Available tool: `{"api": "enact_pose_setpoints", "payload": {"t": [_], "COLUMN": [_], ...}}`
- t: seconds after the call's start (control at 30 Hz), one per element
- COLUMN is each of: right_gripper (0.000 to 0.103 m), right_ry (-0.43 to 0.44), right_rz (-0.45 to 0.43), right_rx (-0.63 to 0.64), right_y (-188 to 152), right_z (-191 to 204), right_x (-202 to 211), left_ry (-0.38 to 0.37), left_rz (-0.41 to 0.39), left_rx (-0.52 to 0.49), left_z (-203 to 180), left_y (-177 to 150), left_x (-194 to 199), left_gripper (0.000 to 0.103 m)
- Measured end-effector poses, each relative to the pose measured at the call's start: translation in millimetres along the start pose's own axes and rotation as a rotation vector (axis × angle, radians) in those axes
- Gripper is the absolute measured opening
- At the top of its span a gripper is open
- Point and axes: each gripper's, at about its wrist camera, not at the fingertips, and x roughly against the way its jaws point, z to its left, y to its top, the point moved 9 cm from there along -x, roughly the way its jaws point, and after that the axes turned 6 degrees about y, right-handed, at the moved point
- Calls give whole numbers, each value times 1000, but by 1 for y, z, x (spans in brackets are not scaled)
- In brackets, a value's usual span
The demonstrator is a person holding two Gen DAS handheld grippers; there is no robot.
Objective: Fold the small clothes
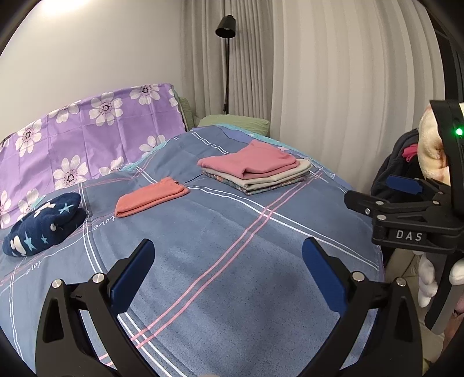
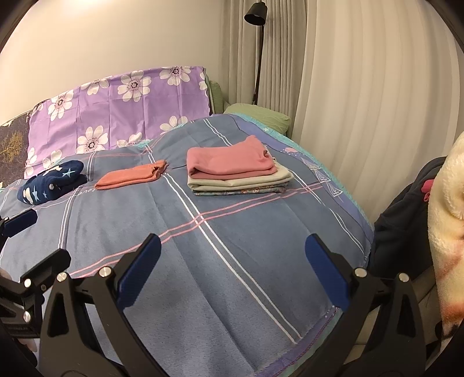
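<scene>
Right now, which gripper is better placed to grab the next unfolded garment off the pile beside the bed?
Right gripper: open, empty, nearest the cream fleece and dark garment pile. Left gripper, also open, sits farther away.

A black floor lamp (image 1: pixel 225 27) is standing before pale curtains (image 1: pixel 348 72). A purple flowered pillow (image 1: pixel 87 136) is leaning against the wall, a green pillow (image 2: pixel 261 116) lying beside it.

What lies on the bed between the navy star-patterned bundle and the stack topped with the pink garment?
One folded orange garment lies between the navy bundle and the stack, apart from both. Both wrist views show it.
</scene>
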Motion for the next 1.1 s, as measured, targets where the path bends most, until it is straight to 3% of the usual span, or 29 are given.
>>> {"api": "enact_pose_setpoints", "payload": {"t": [1.1], "right_gripper": [101], "right_ry": [-5], "right_rz": [31], "right_rx": [0], "right_y": [-8], "right_z": [-1], "right_x": [-12], "left_ry": [-7], "left_rz": [29], "left_rx": [-6], "left_z": [0], "left_y": [-10], "left_x": [-12], "left_gripper": [102]}}
